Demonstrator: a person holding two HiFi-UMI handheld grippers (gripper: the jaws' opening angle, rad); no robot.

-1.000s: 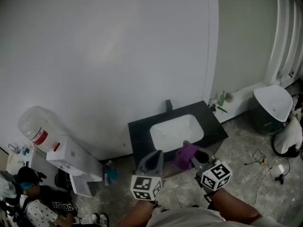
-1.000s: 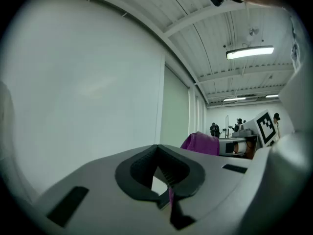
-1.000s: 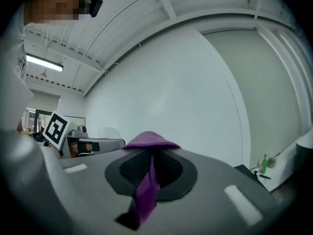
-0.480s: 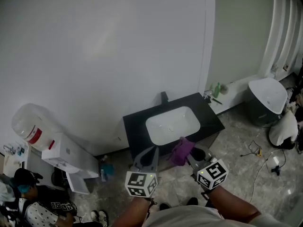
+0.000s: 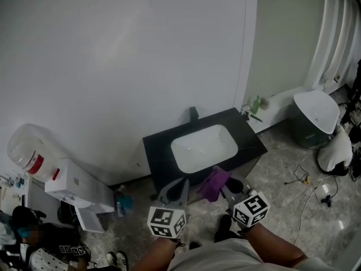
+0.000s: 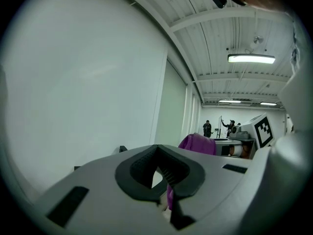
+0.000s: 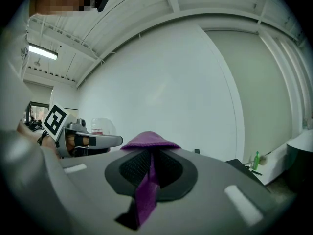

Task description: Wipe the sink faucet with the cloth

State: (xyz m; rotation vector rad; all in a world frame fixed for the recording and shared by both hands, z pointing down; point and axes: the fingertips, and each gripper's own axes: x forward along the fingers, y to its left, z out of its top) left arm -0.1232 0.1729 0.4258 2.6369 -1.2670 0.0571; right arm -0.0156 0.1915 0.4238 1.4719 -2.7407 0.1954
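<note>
Head view: looks down on a white sink (image 5: 204, 145) set in a black table (image 5: 155, 151), plain white inside, faucet (image 5: 194, 113) at the back edge. Grips a purple cloth (image 5: 215, 182) in the right claw (image 5: 227, 188), pinched shut, low before the table and well apart from the faucet. Holds the left claw (image 5: 179, 189) closed, empty. Since a second ago, finds the sink shifted left in frame.
</note>
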